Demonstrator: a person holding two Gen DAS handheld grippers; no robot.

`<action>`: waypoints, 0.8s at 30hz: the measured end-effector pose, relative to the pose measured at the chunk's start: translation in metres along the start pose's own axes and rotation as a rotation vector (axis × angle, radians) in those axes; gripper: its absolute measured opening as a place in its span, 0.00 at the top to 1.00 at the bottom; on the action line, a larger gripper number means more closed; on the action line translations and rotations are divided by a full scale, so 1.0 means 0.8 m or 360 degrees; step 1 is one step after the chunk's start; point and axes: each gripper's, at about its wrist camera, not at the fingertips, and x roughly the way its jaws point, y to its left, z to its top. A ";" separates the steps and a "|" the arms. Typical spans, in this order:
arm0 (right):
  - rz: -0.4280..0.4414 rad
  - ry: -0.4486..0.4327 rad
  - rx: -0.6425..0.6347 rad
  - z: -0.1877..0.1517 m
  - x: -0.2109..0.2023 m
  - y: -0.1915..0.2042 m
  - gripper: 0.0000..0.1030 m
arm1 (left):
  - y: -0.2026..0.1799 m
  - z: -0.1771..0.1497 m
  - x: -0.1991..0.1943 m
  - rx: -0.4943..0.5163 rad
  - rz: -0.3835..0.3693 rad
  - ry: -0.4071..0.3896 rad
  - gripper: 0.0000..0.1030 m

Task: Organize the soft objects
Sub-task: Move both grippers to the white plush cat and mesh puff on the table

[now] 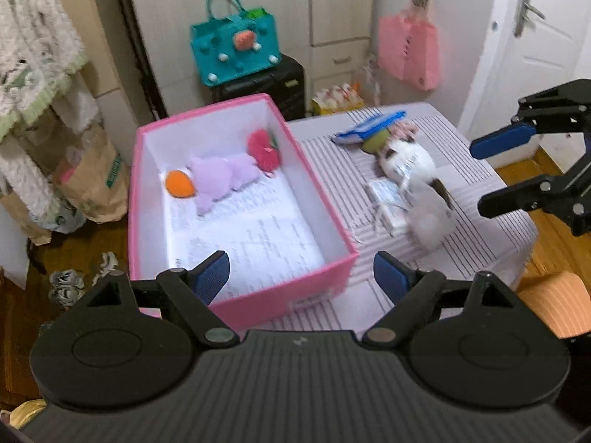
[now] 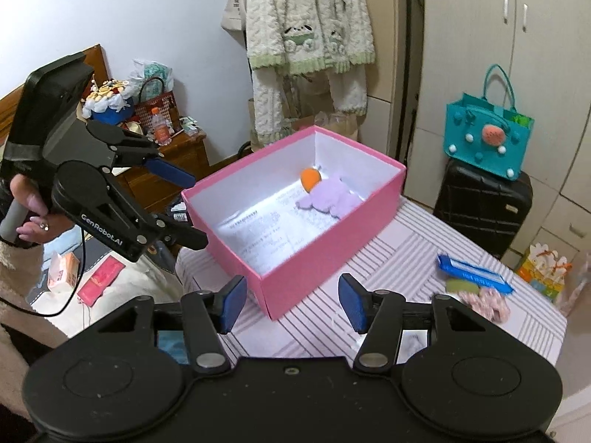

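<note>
A pink box point(image 1: 314, 188) stands on a striped table point(image 1: 472, 184). Inside lie an orange soft toy point(image 1: 179, 183), a purple plush point(image 1: 221, 177) and a red plush point(image 1: 263, 149). On the table to its right lie a white plush with a grey tail point(image 1: 410, 164), a green soft piece point(image 1: 376, 142) and a pink knitted one point(image 2: 487, 302). My left gripper point(image 1: 301, 277) is open and empty over the box's near corner. My right gripper point(image 2: 291, 302) is open and empty above the table by the box point(image 2: 325, 243); it also shows in the left wrist view point(image 1: 496, 173).
A blue packet point(image 1: 369, 129) and white tissue packs point(image 1: 389, 199) lie among the toys. A black suitcase point(image 2: 484, 210) with a teal bag point(image 2: 487, 140) stands behind the table. Paper bags point(image 1: 92, 177) and shoes are on the floor at left.
</note>
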 end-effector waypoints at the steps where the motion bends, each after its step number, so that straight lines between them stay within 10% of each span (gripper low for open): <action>1: -0.0001 0.0004 0.0009 -0.005 -0.002 -0.003 0.40 | -0.005 0.000 0.002 0.0007 -0.0009 0.0008 0.17; 24: -0.0050 0.0085 0.0252 -0.134 0.002 -0.088 0.38 | -0.130 0.021 0.089 0.0249 -0.0381 -0.0064 0.19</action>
